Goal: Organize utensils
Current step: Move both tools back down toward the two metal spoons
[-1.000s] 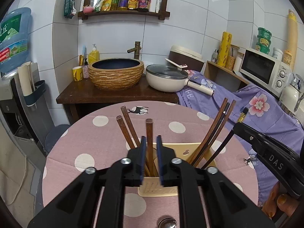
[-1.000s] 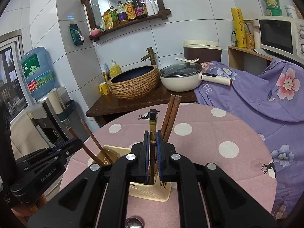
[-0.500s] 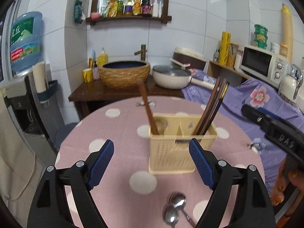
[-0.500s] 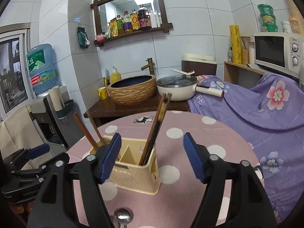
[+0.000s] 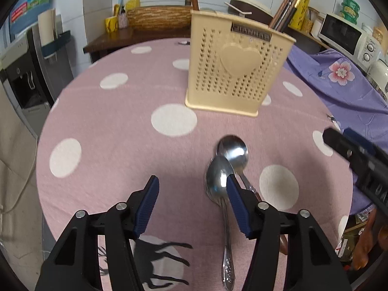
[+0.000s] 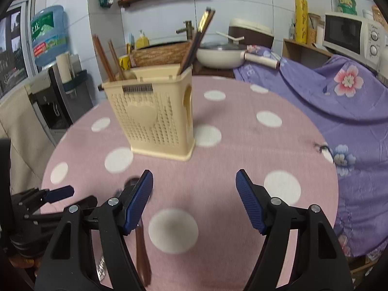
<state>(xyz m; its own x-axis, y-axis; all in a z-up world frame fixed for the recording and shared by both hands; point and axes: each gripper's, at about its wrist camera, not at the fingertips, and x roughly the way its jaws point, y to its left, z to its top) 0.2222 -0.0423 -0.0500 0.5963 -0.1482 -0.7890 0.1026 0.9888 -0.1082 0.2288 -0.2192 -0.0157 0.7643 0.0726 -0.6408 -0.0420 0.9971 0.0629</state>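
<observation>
A cream perforated utensil holder stands on the pink dotted table. Brown chopsticks sit in its left compartment and dark ones in its right. Two spoons lie in front of it: a brown-handled one and an all-metal one. My left gripper hangs low over the table with its jaws closing and nothing between them; its right finger overlaps the metal spoon's bowl. My right gripper is open and empty over bare cloth, with the brown spoon handle under its left finger.
Behind the table are a woven basin, a white pan and a microwave. A purple floral cloth covers the right side. A water dispenser stands left. The table's edge curves close on both sides.
Both grippers let go of the chopsticks in the holder, opened wide and dropped toward the table in front of it. The spoons have come into view. The left jaws have narrowed since.
</observation>
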